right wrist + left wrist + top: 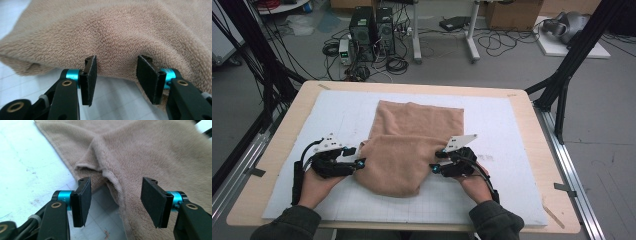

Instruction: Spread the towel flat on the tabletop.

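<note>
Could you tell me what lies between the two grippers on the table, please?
The folded tan towel lies between the left gripper and right gripper, seen in the high view.

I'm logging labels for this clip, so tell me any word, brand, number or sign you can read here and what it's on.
None can be read.
Teal collar behind the left gripper's pad: faint marks, too small to read.
White mat beside the tan towel: a grey smudge, too blurred to tell.

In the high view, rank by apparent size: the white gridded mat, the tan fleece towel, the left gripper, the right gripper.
Largest to smallest:
1. white gridded mat
2. tan fleece towel
3. left gripper and right gripper: they look alike, so I won't rank one over the other.
</note>
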A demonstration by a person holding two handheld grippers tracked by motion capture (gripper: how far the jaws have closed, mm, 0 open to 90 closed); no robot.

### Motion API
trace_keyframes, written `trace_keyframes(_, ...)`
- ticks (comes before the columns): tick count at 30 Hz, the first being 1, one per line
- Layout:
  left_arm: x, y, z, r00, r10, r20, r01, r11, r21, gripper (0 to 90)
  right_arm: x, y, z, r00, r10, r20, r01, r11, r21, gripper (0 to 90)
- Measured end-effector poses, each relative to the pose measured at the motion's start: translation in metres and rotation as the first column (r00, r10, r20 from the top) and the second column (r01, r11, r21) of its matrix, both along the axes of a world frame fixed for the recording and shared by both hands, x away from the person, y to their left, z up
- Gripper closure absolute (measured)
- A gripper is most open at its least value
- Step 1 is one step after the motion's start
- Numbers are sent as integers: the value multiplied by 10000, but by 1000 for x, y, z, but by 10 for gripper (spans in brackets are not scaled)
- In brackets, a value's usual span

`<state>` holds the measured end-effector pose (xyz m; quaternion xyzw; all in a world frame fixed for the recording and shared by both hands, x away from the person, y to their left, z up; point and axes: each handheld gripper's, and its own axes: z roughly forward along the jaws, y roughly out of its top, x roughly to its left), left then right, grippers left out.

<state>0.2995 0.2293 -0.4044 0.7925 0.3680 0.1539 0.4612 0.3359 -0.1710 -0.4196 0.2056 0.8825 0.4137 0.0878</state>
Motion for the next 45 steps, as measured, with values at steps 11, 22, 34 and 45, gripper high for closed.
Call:
trace_keyframes(11,-10,-5,9,9970,-749,212,749,9972,26,549,10,-1,0,9994,192,-297,-192,9998,6,888)
trace_keyframes(22,15,-9,-11,9978,-460,-486,503,9946,908,881,8,-8,21,9997,153,176,-151,9998,-107,892)
trace_keyframes(34,49,-1,-12,9958,828,-378,-812,9957,436,850,72,-2,25,9943,-912,-558,879,9944,-588,891)
trace_keyframes(45,15,5,16,9991,123,396,-111,9995,-303,649,45,-18,38,9978,-645,-117,646,9979,44,794)
